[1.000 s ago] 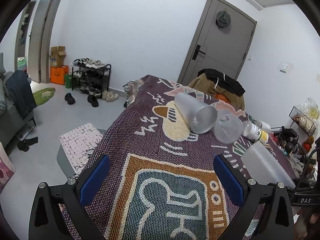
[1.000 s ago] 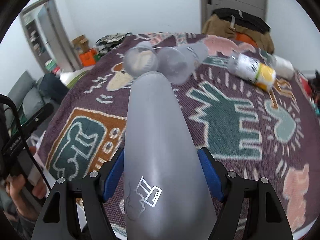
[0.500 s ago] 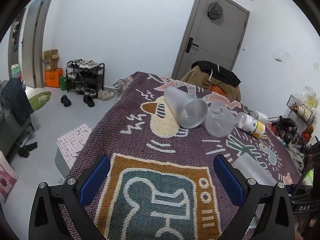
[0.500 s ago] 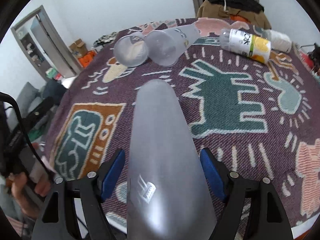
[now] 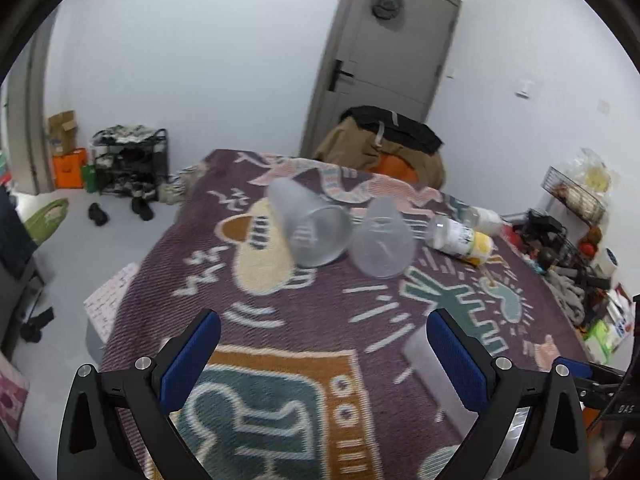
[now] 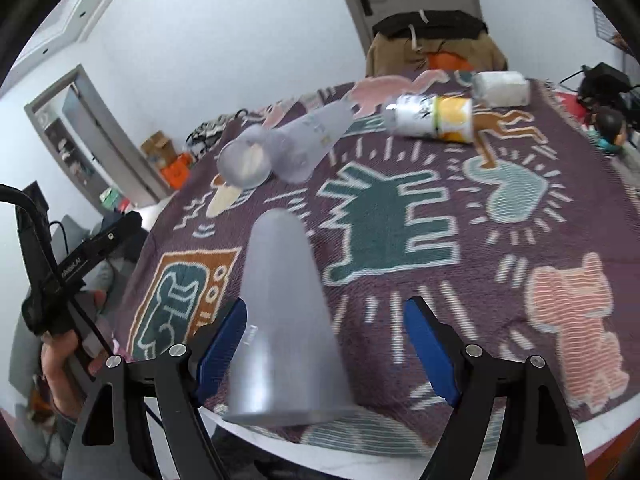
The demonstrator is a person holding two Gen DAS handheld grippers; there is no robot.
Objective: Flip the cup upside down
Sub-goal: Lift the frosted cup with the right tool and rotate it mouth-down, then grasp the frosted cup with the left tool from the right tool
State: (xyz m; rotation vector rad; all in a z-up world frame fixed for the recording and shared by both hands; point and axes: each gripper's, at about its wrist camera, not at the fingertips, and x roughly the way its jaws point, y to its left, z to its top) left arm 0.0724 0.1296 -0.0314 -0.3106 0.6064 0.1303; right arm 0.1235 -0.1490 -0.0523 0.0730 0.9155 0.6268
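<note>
A tall frosted grey cup (image 6: 280,320) stands upside down, mouth down, near the table's front edge between my right gripper's (image 6: 326,344) open fingers. The right pad is clearly apart from it; the left pad is close beside it. In the left wrist view the same cup (image 5: 430,364) shows partly behind the right finger. My left gripper (image 5: 322,360) is open and empty above the patterned cloth. Two more frosted cups (image 5: 312,224) (image 5: 384,240) lie on their sides at mid table.
A patterned woven cloth (image 6: 400,216) covers the table. A yellow-labelled bottle (image 6: 432,120) and a white roll (image 6: 500,88) lie at the far side. A chair with clothes (image 5: 384,144) stands behind the table. Clutter sits at the right (image 5: 576,248).
My right gripper has opened and let go of the cup, which now stands mouth down on the table. The left gripper has swung right and forward over the cloth.
</note>
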